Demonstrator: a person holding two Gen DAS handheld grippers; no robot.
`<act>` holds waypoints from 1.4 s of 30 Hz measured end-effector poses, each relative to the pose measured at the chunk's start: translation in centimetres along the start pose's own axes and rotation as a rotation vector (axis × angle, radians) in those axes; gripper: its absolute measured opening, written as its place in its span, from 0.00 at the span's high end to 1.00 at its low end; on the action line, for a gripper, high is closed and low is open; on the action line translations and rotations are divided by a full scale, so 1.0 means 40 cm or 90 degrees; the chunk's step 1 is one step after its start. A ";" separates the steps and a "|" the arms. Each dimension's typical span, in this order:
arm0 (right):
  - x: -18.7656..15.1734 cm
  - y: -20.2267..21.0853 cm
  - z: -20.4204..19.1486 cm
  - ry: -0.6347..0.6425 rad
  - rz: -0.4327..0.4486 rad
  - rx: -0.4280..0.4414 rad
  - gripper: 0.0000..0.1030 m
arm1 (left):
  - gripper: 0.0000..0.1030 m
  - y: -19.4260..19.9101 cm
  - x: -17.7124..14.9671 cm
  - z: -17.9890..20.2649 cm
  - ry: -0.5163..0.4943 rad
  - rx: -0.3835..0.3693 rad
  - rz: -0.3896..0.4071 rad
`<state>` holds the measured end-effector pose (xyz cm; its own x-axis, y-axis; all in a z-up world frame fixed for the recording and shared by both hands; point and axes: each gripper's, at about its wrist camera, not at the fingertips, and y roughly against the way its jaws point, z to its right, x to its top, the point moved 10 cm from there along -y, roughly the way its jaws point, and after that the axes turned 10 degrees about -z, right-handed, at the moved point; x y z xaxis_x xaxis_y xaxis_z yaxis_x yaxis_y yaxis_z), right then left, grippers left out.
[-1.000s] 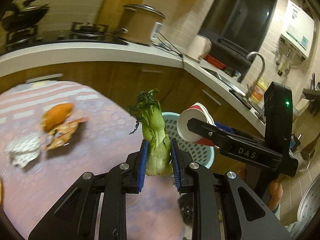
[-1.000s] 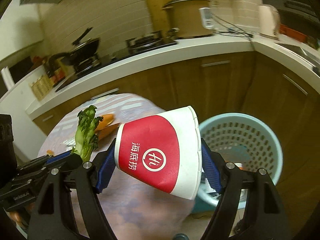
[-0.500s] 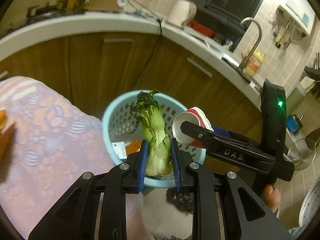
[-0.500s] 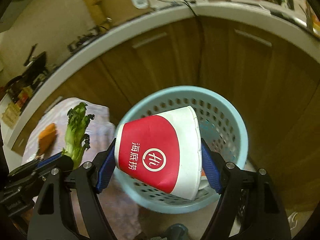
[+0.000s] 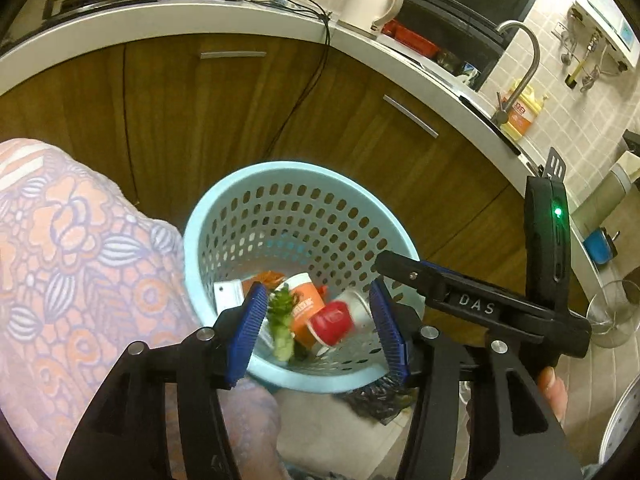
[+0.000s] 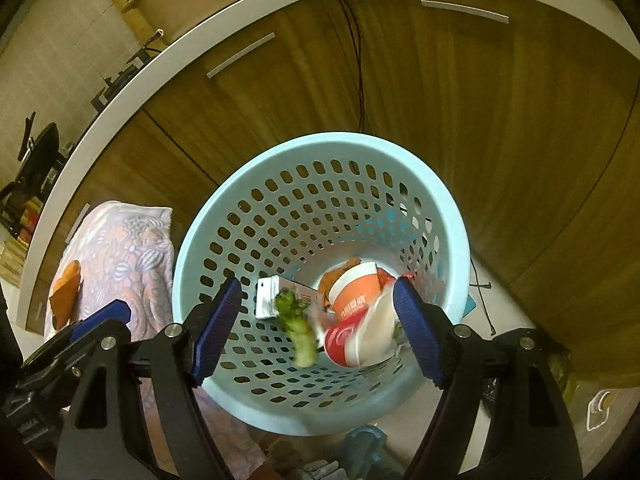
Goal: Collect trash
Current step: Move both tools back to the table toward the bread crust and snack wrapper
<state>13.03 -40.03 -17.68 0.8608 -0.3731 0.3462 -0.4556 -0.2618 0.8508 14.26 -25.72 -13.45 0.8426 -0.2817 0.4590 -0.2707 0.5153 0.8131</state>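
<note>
Both grippers (image 5: 320, 332) (image 6: 316, 330) gaping, empty; stalk (image 6: 300, 332), cup (image 6: 356, 340) dropping into basket (image 6: 320, 152) | you're risking clipping its rim withdrawing.

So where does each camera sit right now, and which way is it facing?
Left wrist: on the left gripper, angled down into the blue basket; open fingers, right gripper and a fingertip show.
Right wrist: on the right gripper, looking down into the basket; open fingers, left gripper show.
Shared: basket, vegetable stalk, red cup.
</note>
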 end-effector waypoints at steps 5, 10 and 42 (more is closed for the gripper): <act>-0.004 0.026 -0.041 0.026 0.015 0.012 0.28 | 0.51 0.040 -0.011 -0.008 0.011 0.000 0.016; -0.017 0.060 -0.126 0.082 0.037 0.020 0.28 | 0.51 0.101 -0.036 -0.031 0.024 0.002 0.043; -0.313 -0.072 -0.818 0.402 -0.006 0.153 0.28 | 0.28 0.772 -0.473 -0.608 0.348 0.345 0.266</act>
<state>10.99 -5.49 -11.55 0.7988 0.2027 0.5664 -0.4228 -0.4807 0.7682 1.29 15.21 -5.72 0.6923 0.3432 0.6348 -0.6747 -0.0044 0.7381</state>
